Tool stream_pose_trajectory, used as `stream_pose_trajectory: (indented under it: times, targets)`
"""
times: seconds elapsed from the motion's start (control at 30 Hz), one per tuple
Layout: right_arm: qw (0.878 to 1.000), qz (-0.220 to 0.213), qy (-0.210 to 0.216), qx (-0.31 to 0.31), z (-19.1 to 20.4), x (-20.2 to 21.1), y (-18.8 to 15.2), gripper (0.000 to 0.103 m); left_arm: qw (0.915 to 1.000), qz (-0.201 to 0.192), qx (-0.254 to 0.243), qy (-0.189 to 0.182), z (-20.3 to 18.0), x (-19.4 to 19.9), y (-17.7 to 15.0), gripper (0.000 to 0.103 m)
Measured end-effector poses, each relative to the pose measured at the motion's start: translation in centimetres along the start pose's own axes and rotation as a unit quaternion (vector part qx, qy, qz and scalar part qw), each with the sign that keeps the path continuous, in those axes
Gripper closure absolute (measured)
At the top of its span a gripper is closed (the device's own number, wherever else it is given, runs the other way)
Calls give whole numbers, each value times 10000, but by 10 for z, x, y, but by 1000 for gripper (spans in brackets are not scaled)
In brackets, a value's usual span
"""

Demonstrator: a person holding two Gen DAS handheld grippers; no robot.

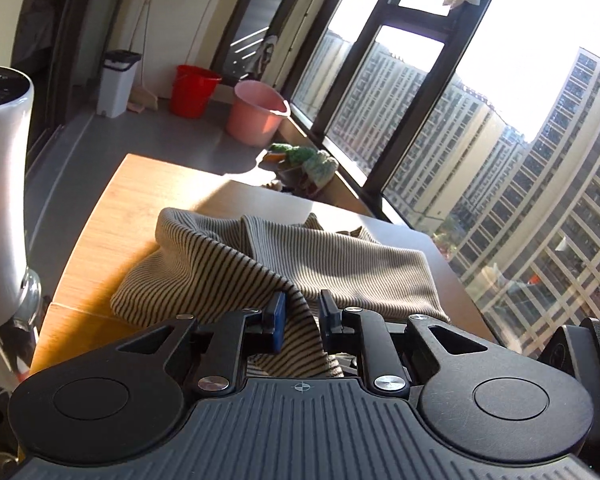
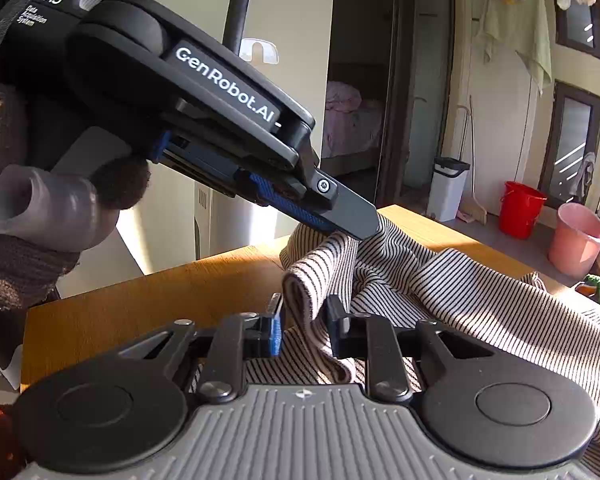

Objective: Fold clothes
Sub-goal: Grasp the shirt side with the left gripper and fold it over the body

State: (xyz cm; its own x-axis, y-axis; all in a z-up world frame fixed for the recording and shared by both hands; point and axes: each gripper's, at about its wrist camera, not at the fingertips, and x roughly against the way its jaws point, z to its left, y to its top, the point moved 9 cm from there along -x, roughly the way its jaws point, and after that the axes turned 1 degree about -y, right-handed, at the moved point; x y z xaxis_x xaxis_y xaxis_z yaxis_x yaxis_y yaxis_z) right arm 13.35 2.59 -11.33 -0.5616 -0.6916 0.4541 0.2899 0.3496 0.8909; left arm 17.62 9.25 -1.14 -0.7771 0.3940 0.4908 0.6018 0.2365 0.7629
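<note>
Both tools, the left tool [image 1: 302, 312] and right tool [image 2: 304, 320], pinch the striped garment [image 1: 340, 268]; thin holds could slip, collapsing the fold onto the worktop [image 1: 116, 216].

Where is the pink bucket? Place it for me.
The pink bucket stands on the grey floor beyond the wooden table, right of the red bucket, beside the window.

The garment [image 2: 480, 300] is cut off by the right wrist view's right and lower edges. Its type cannot be told. The fabric pinched in the left gripper [image 1: 302, 312] is hidden below by the gripper's body.
</note>
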Motion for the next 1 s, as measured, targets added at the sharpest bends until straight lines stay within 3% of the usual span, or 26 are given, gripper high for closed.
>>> stream_pose_trajectory:
  times: [0.13,0.17,0.23,0.27,0.43,0.63,0.77,1.0]
  targets:
    - [9931,-157,313,-1123,-38,9,29,96,9981,-581,48,-212,2,25,8,32]
    - [9898,-242,368,-1356,-49,14,39,96,9972,-669,95,-327,0,29,8,28]
    - [9813,-413,478,-1819,-70,23,58,96,9945,-817,193,-624,-6,34,4,6]
    - [9761,-499,533,-2049,-81,28,68,96,9930,-854,214,-785,-13,32,0,3]
    - [9631,-1074,175,-2463,-138,72,117,96,9913,-516,155,-1203,-40,-17,-35,0]
    - [9582,-1169,-581,-2545,-192,105,117,96,9953,288,274,-886,-23,-76,-80,0]
    - [9557,-975,-1037,-2577,-220,114,92,96,9955,265,263,-876,-19,-77,-85,0]
    - [9348,-512,-1571,-3145,-263,110,23,96,9949,208,358,-919,-15,-77,-85,0]
